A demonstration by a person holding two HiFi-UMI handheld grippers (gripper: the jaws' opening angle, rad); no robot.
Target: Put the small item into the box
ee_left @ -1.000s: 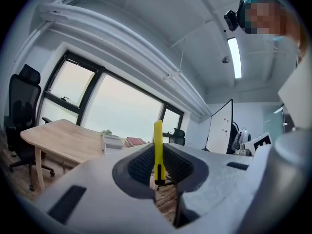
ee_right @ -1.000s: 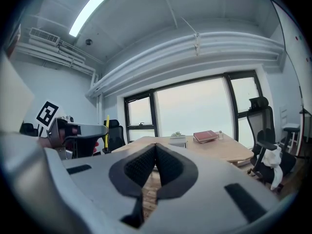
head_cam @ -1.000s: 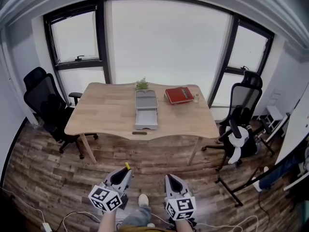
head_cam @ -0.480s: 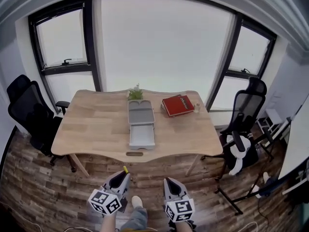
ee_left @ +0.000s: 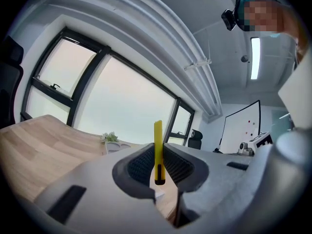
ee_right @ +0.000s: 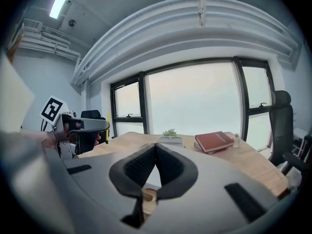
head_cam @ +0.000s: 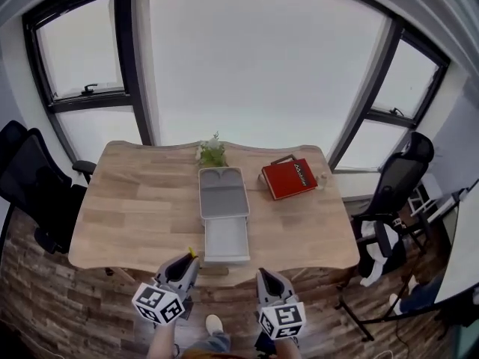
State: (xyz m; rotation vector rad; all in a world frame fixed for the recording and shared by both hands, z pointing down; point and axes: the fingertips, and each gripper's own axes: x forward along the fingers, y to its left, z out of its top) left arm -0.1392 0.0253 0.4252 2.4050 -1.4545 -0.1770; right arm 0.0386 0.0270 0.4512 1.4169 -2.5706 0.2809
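**While the box sits out on the tabletop, the yellow item is clamped in the left hand-held gripper**

Where the head view looks down, both hand-held grippers hang low in front of the near edge of the tabletop, over a floor of dark wood planks. The left hand-held gripper is clenched on the item, a thin, flat yellow strip. In the left gripper view the strip stands upright between the ribbed black pads, and its lower end is dark. The right hand-held gripper holds nothing. Its matte grey jaws are pressed together, and the textured black pads meet in a narrow seam at the tip.

The tabletop is pale wood with a visible grain and rounded corners. The box lies near its middle, well apart from the item. It is smooth grey plastic, a rounded rectangle, with a paler tray drawn out of it towards the near edge. A small green plant stands just behind the box. A red hardback book lies flat and askew to the right of it, and a small clear bottle stands just beside the book. A black mesh-backed chair stands at the left end of the tabletop.
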